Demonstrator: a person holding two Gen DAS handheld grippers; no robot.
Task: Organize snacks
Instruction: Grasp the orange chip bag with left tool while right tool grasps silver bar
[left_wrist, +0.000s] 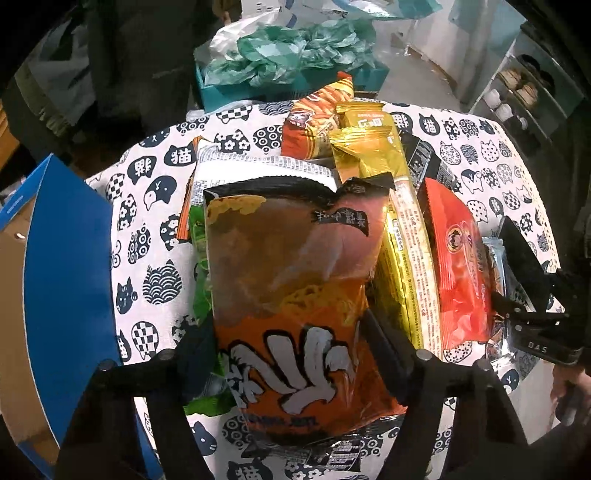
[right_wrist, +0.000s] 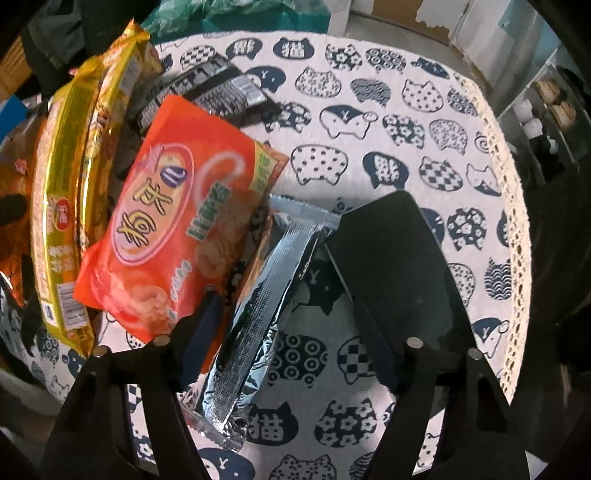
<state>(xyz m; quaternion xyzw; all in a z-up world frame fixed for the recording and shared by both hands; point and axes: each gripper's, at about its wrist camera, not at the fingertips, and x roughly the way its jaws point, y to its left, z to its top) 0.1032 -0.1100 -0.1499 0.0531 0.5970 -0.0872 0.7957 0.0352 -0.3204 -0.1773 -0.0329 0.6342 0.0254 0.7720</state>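
A pile of snack packs lies on a round table with a cat-print cloth (left_wrist: 147, 229). My left gripper (left_wrist: 284, 332) has its fingers on both sides of a large orange noodle bag (left_wrist: 291, 295) and is shut on it. Beside it lie a green pack (left_wrist: 201, 258), gold packs (left_wrist: 391, 206) and an orange-red chip bag (left_wrist: 458, 269). In the right wrist view my right gripper (right_wrist: 273, 251) is open around a silver foil pack (right_wrist: 258, 295), with the orange-red chip bag (right_wrist: 177, 221) and gold packs (right_wrist: 70, 192) to its left. The right gripper also shows in the left wrist view (left_wrist: 524, 280).
A blue-sided cardboard box (left_wrist: 66, 258) stands at the table's left edge. A teal box with crumpled plastic bags (left_wrist: 295, 55) sits behind the table. A shelf with jars (left_wrist: 517, 92) stands at the far right. Black packs (right_wrist: 214, 88) lie at the back of the pile.
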